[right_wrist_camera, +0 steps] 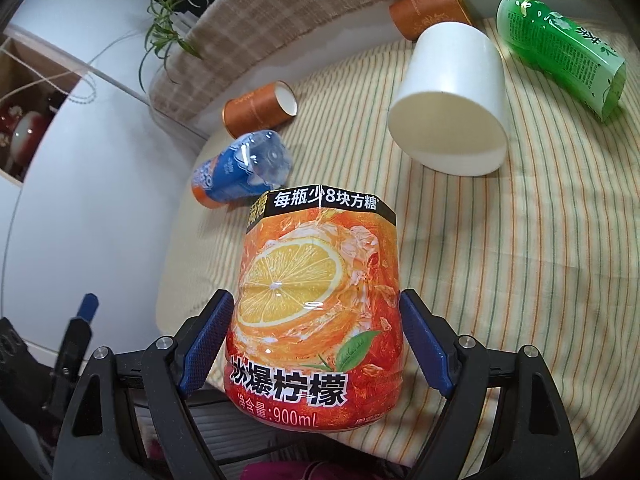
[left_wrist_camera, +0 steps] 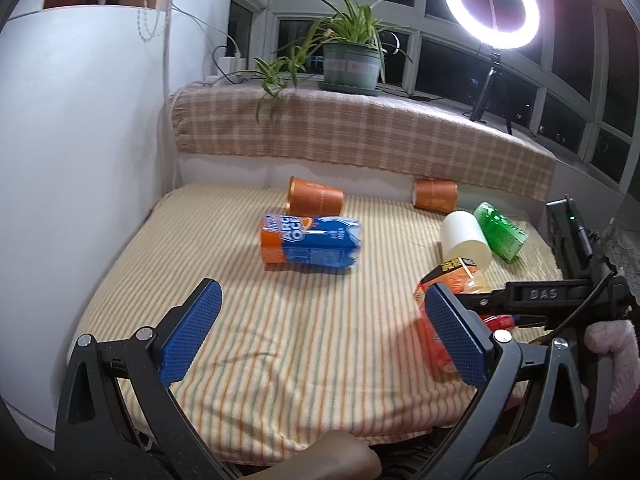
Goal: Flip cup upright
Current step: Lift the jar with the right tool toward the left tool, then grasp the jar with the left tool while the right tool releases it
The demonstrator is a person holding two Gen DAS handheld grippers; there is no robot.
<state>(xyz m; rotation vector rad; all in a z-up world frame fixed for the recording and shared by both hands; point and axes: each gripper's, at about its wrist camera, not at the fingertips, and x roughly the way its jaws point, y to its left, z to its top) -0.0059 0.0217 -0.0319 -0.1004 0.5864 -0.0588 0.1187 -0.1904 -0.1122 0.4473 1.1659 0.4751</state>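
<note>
- Striped cloth in cream, orange and green covers the surface [left_wrist_camera: 280,340] — the biggest thing in view, under a plaid-draped sill with a potted plant [left_wrist_camera: 352,60] and a ring light [left_wrist_camera: 491,2].
- The orange lemon-tea cup [right_wrist_camera: 316,320], cut from a bottle, sits between the pads of the right tool [right_wrist_camera: 316,344], which pinches it low near the front edge; it looks tilted, so the flip seems under way.
- Next move, I judge: rotate it fully, set its base flat, then release.
- The left tool [left_wrist_camera: 324,332] hovers spread wide, holding nothing.
- A white cup [right_wrist_camera: 448,100], blue, green and two brown ones lie on their sides.
</note>
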